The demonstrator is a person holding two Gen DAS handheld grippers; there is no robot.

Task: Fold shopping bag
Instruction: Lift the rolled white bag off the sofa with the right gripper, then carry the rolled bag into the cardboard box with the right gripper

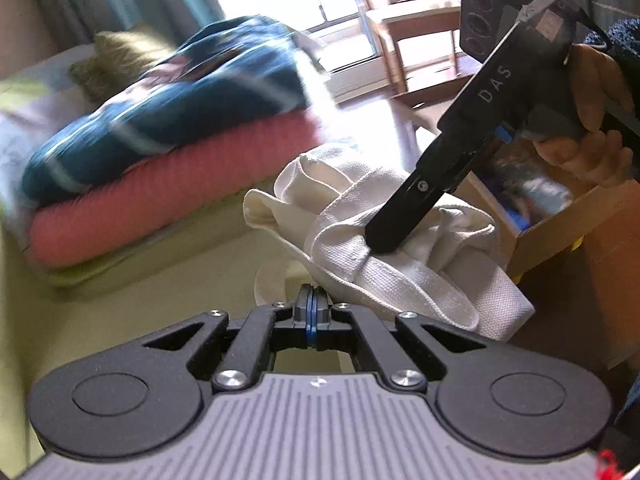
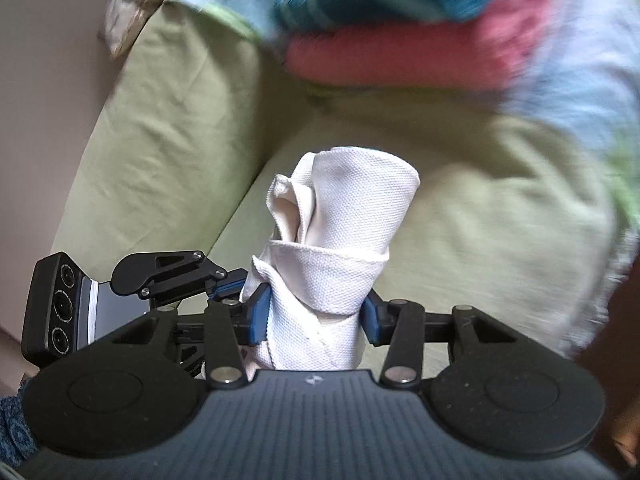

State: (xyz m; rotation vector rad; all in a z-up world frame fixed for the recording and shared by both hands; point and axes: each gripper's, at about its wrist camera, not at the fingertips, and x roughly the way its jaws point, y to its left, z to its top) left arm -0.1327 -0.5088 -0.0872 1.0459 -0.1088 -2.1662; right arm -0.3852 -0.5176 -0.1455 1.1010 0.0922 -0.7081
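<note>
The white canvas shopping bag (image 1: pixel 400 280) (image 2: pixel 344 216) is rolled into a thick bundle with a strap wound around it. My right gripper (image 2: pixel 316 316) is shut on the roll's lower part, one blue pad on each side. In the left wrist view, the right gripper (image 1: pixel 380 236) comes down from the upper right into the cloth, held by a hand (image 1: pixel 592 120). My left gripper (image 1: pixel 312 304) (image 2: pixel 236 284) is shut, with its tips touching the roll's edge. No cloth shows between its pads.
A teal blanket lies on a pink one (image 1: pixel 160 120) (image 2: pixel 380 60), stacked on the green bed sheet (image 2: pixel 180 120). A cardboard box (image 1: pixel 560 220) stands at the right. A wooden chair (image 1: pixel 412 20) is by the bright window.
</note>
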